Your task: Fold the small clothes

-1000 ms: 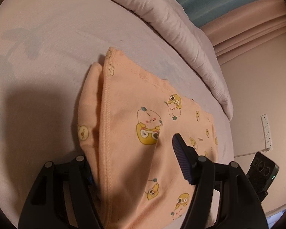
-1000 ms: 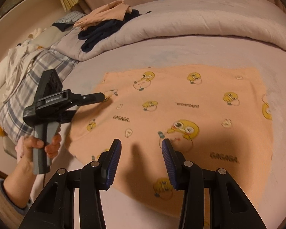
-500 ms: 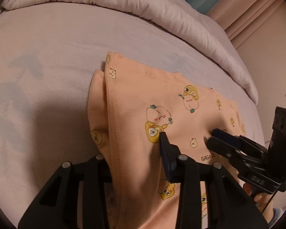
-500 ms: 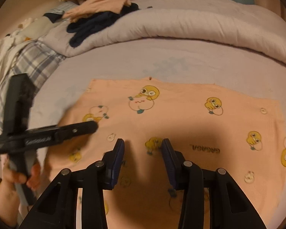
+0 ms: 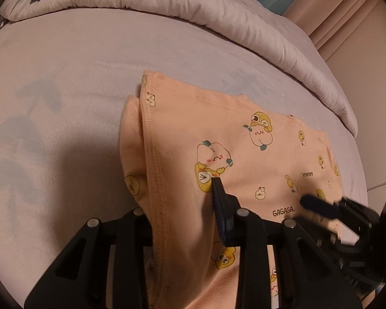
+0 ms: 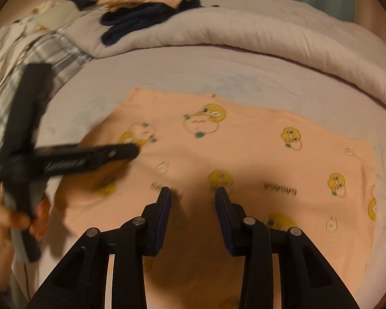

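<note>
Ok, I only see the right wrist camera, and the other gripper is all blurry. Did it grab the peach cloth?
Observer: Yes. The left gripper has just been closing its jaws, and the peach cloth is pinched between them along its stitched hem.
Operator: Is it just one layer there?
Observer: No, a second layer peeks out beside the hem.
Operator: Is anything on the bed on that side?
Observer: Only blue leaf prints on the sheet.

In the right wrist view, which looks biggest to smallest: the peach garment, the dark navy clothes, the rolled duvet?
1. Peach garment, though nearest the camera.
2. Rolled duvet.
3. Dark navy clothes, farthest away.
</note>
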A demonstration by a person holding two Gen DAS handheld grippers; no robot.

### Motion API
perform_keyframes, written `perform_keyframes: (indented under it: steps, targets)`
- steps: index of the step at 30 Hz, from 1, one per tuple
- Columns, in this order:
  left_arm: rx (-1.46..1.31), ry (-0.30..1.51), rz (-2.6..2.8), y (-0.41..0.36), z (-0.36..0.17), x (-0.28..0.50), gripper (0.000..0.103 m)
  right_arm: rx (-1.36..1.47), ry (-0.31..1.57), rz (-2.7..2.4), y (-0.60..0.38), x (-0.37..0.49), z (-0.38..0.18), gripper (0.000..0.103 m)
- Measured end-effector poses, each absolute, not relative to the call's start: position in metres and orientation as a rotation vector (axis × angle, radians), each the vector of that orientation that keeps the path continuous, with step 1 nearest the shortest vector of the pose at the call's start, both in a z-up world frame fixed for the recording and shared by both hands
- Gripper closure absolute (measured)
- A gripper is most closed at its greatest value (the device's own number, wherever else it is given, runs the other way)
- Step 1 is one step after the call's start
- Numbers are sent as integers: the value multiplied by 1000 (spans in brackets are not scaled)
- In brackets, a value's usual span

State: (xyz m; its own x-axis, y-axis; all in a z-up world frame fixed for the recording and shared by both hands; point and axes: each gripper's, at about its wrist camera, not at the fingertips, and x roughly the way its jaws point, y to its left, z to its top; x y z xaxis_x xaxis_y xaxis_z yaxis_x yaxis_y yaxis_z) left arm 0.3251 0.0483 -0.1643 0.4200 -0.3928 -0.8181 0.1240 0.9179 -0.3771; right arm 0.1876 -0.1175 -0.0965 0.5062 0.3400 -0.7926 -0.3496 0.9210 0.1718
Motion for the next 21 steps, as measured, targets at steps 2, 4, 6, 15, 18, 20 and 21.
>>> perform_keyframes:
  steps: [2,4,6,15,18,20,21]
  targets:
    - [-276,1094,-328,48,-164,325,72,-41,981,404,-114,187,-104,64]
    - [-271,1098,-325,47,-164,326,72,-42,1002,397,-113,189,-114,64]
    - [-265,1100,-323,45,-164,326,72,-28,999,398,-114,190,-112,64]
    - [-259,1105,-318,44,-164,327,72,-29,991,458,-109,156,-112,64]
    - [-252,1112,-308,42,-163,328,72,-35,977,447,-105,156,-122,64]
    - [-251,1117,-300,41,-162,328,72,-84,956,431,-98,155,-124,64]
    - [-253,1119,-296,40,-161,328,73,-108,951,424,-95,153,-123,64]
